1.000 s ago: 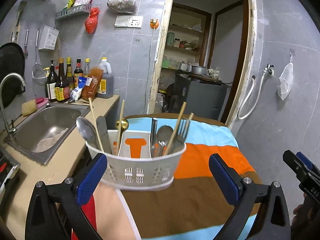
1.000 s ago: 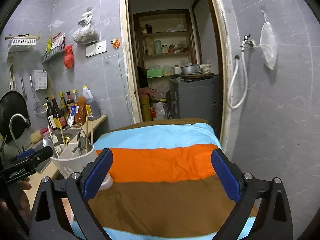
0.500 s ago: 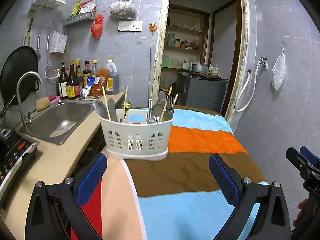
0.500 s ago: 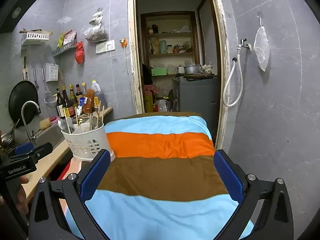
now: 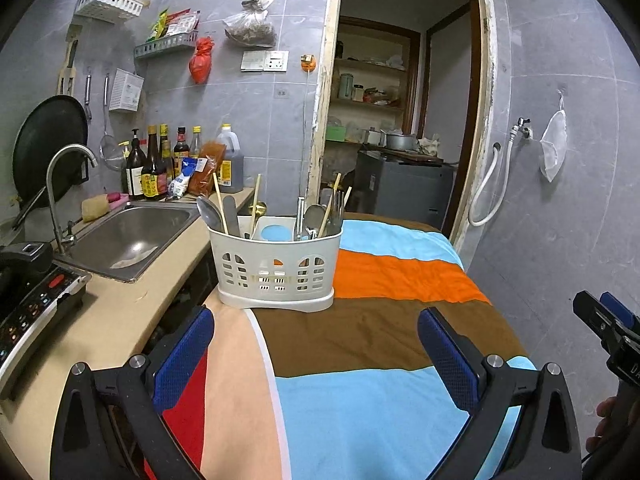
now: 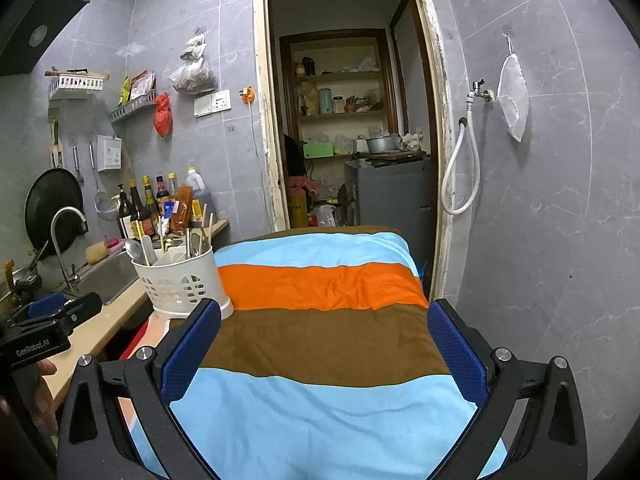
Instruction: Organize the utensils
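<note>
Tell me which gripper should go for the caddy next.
Left, probably. The caddy sits straight ahead of the open left gripper. From the open right gripper it stands off to the left.

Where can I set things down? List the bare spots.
Free: striped cloth right of and in front of the utensil caddy; beige counter between sink and cooker. Crowded: bottles behind the sink.

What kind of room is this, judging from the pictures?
Most likely a small home kitchen: a steel sink with a faucet, sauce bottles by the tiled wall, and a utensil caddy.
</note>
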Available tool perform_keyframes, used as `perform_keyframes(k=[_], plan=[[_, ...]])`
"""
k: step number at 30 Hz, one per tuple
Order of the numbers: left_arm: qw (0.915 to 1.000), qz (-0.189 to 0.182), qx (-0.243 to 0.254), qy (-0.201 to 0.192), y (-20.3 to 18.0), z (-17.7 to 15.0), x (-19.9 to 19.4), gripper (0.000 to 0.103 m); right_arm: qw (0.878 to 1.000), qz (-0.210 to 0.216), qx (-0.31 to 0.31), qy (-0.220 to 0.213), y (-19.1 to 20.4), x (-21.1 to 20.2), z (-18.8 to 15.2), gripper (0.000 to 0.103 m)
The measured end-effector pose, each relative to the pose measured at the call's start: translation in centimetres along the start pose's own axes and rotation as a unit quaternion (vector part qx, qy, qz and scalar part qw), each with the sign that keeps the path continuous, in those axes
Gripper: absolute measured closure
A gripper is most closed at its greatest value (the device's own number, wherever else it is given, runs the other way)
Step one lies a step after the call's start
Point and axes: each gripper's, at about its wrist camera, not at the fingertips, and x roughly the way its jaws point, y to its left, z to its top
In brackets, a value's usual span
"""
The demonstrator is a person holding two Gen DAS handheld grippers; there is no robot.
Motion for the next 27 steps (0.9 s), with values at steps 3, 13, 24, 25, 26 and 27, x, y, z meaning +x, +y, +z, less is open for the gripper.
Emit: perform_keyframes(k=[3,13,24,25,26,27], plan=[[1.0,0.0,0.0,0.0,0.02,0.01,0.11,0.001,1.0,0.0,0.0,0.0,-0.09,-0.01,-0.07,0.001],[1.0,0.0,0.0,0.0,0.1,0.03,0.16,0.001,1.0,0.0,0.0,0.001,-0.01,-0.04,-0.15,0.002],[1.0,0.0,0.0,0.0,0.19,-0.01,0.14,0.001,1.0,0.002,0.001,0.008,-0.11,0.59,-0.48,0.001],[1.0,0.0,0.0,0.0,0.18,0.0,0.15,0.0,1.0,0.002,0.001,0.009,-0.07,0.68,-0.45,0.002],[1.0,0.0,0.0,0.0,0.19,-0.01,0.16,0.0,1.0,0.002,0.002,0.01,-0.03,0.67,-0.52,0.001],[1.0,0.0,0.0,0.001,0.19,0.0,0.16,0.001,1.0,0.002,0.002,0.01,-0.03,0.84,-0.31,0.001]])
